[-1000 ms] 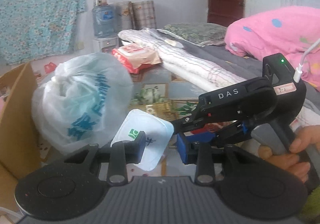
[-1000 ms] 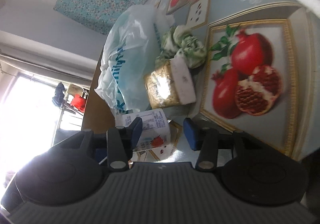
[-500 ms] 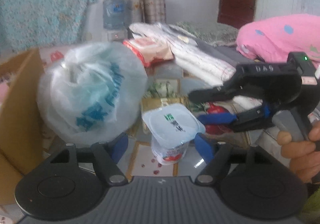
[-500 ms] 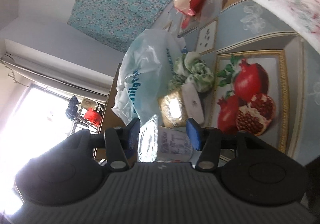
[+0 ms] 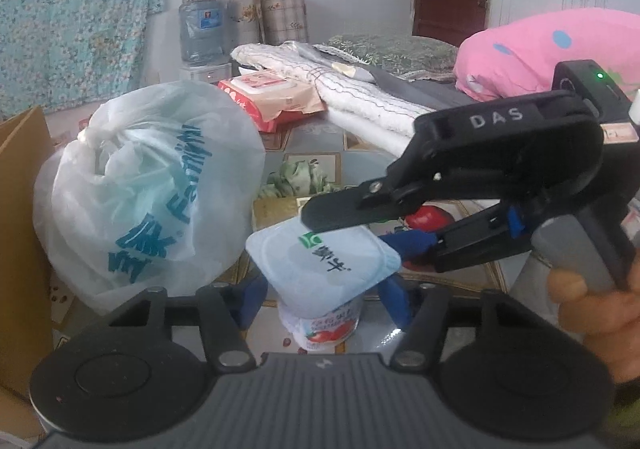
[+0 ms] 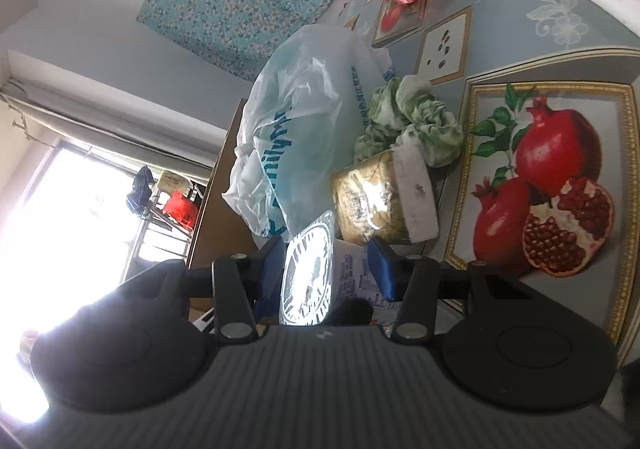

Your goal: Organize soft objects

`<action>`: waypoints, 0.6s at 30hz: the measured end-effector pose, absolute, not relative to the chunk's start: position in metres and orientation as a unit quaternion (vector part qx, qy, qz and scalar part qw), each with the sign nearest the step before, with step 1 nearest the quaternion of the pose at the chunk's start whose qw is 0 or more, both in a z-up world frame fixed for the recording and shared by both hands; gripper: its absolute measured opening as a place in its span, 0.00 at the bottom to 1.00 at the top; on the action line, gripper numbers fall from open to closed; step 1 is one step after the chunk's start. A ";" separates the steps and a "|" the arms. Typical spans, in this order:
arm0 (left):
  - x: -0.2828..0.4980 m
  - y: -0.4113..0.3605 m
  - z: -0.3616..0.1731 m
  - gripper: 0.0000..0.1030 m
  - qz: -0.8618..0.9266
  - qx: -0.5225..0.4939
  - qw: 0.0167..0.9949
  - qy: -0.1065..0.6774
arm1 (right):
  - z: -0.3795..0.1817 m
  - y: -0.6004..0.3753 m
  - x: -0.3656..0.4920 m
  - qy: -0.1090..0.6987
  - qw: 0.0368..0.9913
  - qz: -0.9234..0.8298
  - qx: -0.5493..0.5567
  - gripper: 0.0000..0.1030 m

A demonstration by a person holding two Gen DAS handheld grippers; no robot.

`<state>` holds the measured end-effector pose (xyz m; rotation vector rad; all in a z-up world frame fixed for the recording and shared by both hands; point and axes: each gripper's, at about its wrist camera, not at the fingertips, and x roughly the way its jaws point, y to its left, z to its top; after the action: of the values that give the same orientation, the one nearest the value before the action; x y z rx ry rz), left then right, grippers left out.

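A yogurt cup (image 5: 324, 277) with a white foil lid stands upright on the table. My left gripper (image 5: 320, 299) is open, its blue fingers wide on either side of the cup, not touching it. My right gripper (image 6: 326, 271), turned on its side, spans the cup (image 6: 320, 281) top to bottom; its upper finger (image 5: 340, 209) lies over the lid and its lower blue finger (image 5: 412, 243) beside the cup. Whether it grips the cup I cannot tell. A white plastic bag (image 5: 148, 193) with blue print sits left. A green cloth (image 5: 298, 177) lies behind.
A gold packet (image 6: 380, 197) lies behind the cup. A red wipes pack (image 5: 276, 95) and folded white bedding (image 5: 360, 105) lie farther back, a pink pillow (image 5: 552, 49) at right. A cardboard box (image 5: 24, 233) stands at left. The table (image 6: 560, 169) has a pomegranate print.
My left gripper let go of the yogurt cup and opened wide; the cup went from tilted to upright. My right gripper moved in around the cup.
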<state>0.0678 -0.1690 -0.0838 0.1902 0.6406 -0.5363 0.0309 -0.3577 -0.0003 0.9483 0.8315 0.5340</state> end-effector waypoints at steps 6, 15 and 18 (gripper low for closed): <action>0.067 -0.171 -0.084 0.56 -0.249 0.093 0.914 0.307 | 0.002 -0.357 0.028 0.382 0.779 0.246 0.431 0.37; 0.062 -0.166 -0.081 0.54 -0.241 0.083 0.915 0.311 | 0.011 -0.358 0.017 0.373 0.778 0.258 0.434 0.37; 0.060 -0.165 -0.081 0.54 -0.240 0.080 0.916 0.312 | 0.009 -0.358 0.016 0.372 0.776 0.259 0.438 0.37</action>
<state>0.0603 -0.1645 -0.0806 0.1649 0.6419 -0.4930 0.0159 -0.3579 0.0094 0.9476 0.8051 0.5610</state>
